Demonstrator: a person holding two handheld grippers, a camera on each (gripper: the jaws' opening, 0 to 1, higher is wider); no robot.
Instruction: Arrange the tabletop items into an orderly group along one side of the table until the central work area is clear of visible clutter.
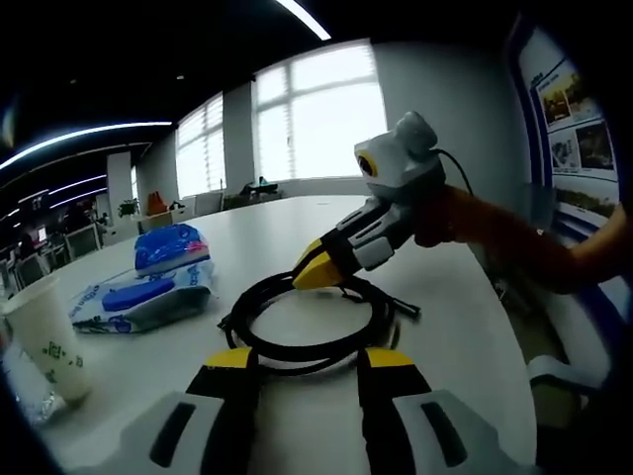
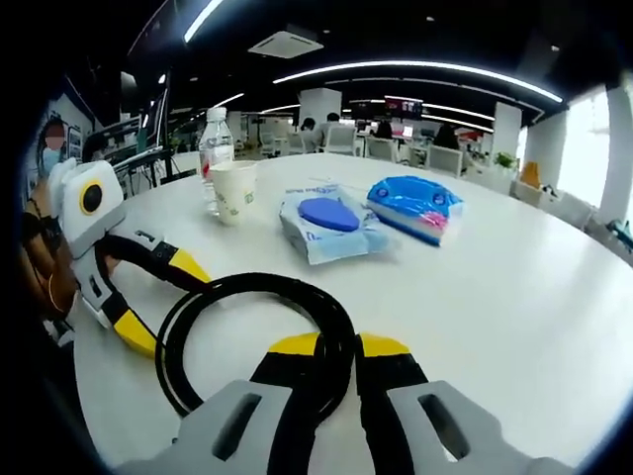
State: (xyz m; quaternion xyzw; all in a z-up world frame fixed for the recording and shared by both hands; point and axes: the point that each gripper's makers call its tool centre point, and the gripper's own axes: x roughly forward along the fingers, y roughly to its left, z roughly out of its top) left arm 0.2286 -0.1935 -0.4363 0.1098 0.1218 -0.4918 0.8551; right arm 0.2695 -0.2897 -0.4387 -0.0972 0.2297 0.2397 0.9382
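A black cable coil [image 1: 309,315] lies on the white table [image 1: 450,327] between both grippers. My right gripper [image 2: 338,344] is shut on the cable coil [image 2: 247,292], whose strand runs between its yellow tips. In the left gripper view the right gripper [image 1: 318,269] comes in from the right, its tips pinched on the coil's far side. My left gripper [image 1: 310,358] is open, its tips spread at the coil's near arc. The left gripper [image 2: 163,300] also shows open at the coil's left edge, held by a hand.
A wet-wipes pack [image 2: 326,223] and a blue packet [image 2: 415,206] lie past the coil. A paper cup [image 2: 234,191] and a water bottle [image 2: 216,146] stand beside them. The same pack [image 1: 148,297], packet [image 1: 170,247] and cup [image 1: 45,341] sit on the left.
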